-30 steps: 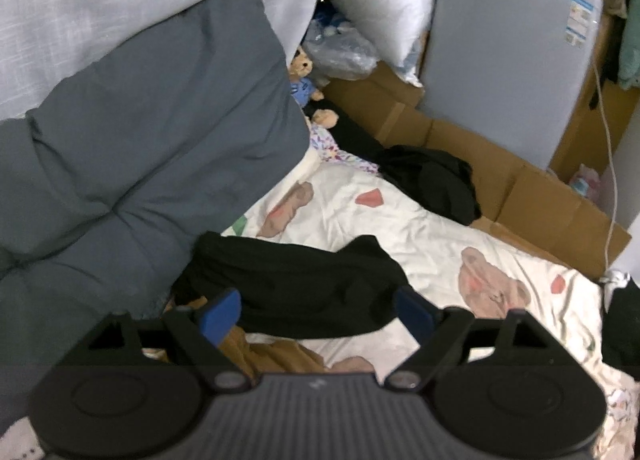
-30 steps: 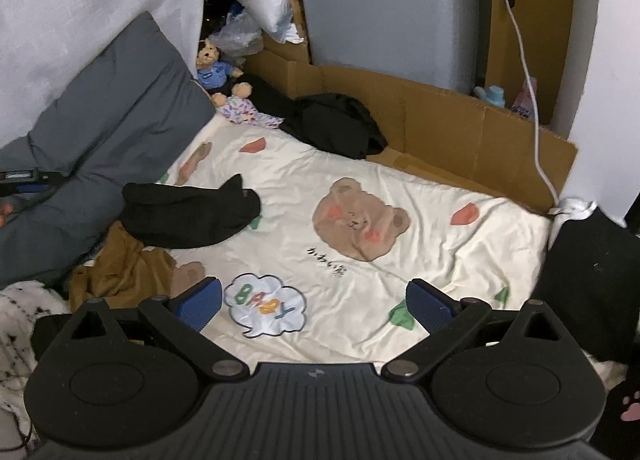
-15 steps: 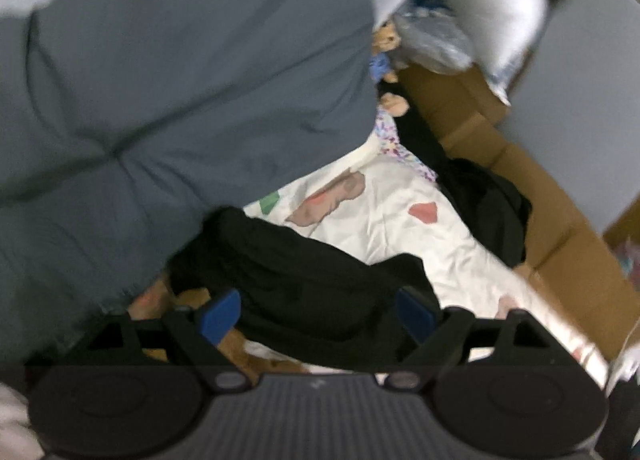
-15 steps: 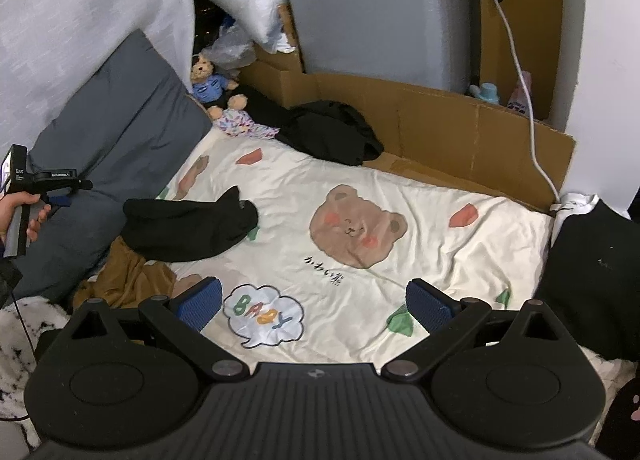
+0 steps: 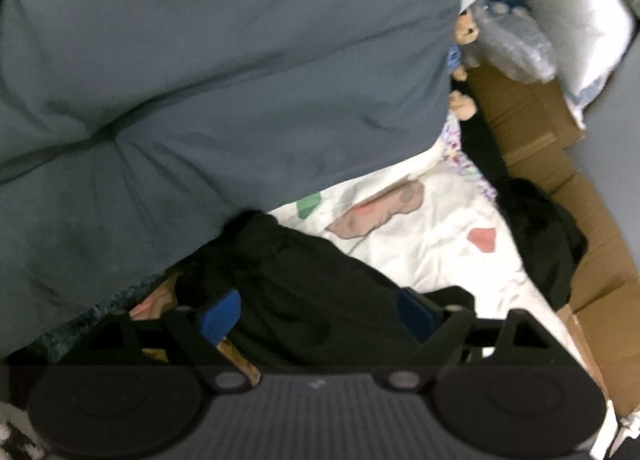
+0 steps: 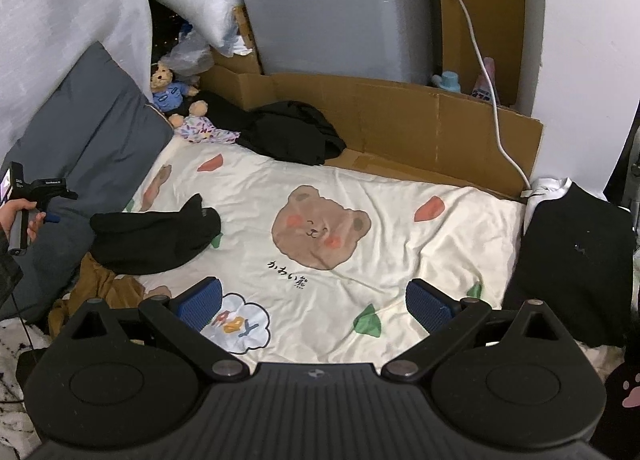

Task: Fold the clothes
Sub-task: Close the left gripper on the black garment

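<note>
A crumpled black garment [image 5: 316, 292] lies at the left edge of the cream bear-print blanket [image 6: 400, 244]; it also shows in the right wrist view [image 6: 156, 236]. A brown garment [image 6: 100, 288] lies partly under it. My left gripper [image 5: 316, 314] is open, just above and in front of the black garment, apart from it; the person's hand holds it at the far left of the right wrist view [image 6: 24, 204]. My right gripper [image 6: 312, 300] is open and empty above the blanket's near edge.
A large grey cushion [image 5: 200, 80] leans along the left side. A teddy bear [image 6: 166, 86], another black garment [image 6: 296, 132] and cardboard [image 6: 420, 124] line the back. A folded black item [image 6: 576, 260] lies at right. A white cable [image 6: 480, 60] hangs down.
My left gripper has moved forward and to the left, closer to the black garment and the grey cushion. My right gripper has risen slightly and stays open.
</note>
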